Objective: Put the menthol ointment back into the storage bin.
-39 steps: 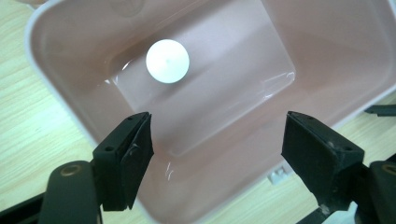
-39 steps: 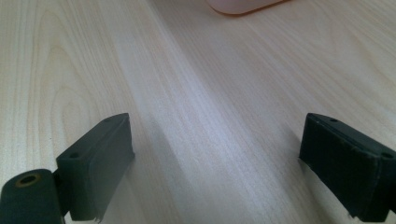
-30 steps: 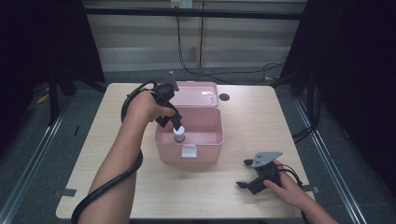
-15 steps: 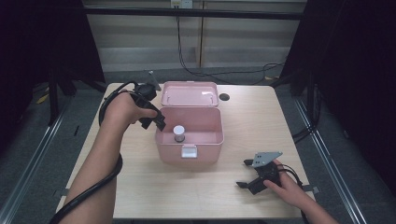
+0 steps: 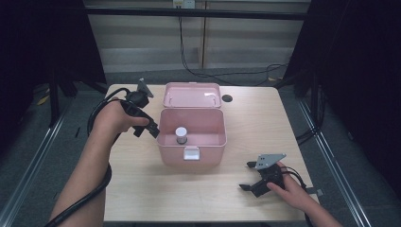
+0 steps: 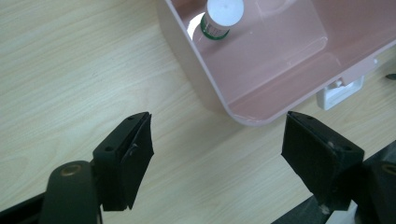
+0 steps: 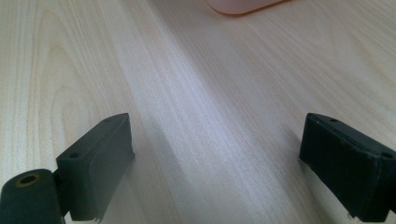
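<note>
Standing bottle [image 5: 181, 135] in box [image 5: 210, 142], beside empty left tongs [image 5: 152, 130]

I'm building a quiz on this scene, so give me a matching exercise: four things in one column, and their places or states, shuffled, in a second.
Things:
1. small bottle
2. pink box
3. left gripper
4. right gripper

Places or states:
A. near the table's front right corner, jaws apart, nothing between them
B. stands upright inside the box
C. mid-table, lid swung back open
D. just outside the box's left wall, jaws apart, nothing between them

Pairs: 1-B, 2-C, 3-D, 4-A
</note>
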Action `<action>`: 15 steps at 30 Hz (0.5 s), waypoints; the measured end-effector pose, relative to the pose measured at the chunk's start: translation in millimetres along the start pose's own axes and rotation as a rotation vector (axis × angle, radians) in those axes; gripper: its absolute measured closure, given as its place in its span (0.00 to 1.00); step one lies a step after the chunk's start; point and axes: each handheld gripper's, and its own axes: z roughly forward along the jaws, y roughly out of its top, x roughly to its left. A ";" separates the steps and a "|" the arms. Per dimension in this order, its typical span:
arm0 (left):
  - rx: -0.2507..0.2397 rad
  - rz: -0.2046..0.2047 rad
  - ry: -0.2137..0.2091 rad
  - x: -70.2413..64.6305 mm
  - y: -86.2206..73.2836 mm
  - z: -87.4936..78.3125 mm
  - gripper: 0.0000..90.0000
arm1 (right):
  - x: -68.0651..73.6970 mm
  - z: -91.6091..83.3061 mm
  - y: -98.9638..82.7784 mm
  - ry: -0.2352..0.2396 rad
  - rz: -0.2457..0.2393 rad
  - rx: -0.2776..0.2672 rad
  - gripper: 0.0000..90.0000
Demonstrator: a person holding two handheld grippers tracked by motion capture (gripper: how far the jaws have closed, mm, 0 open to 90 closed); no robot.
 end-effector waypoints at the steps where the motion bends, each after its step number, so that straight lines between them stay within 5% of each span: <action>1: 0.004 0.007 0.006 1.6 -3.2 1.4 0.27 | 0.0 0.0 0.0 0.000 0.000 0.000 0.10; 15: -0.019 0.008 -0.020 9.8 -22.7 11.7 0.27 | -0.1 0.0 0.0 0.000 -0.001 0.000 0.10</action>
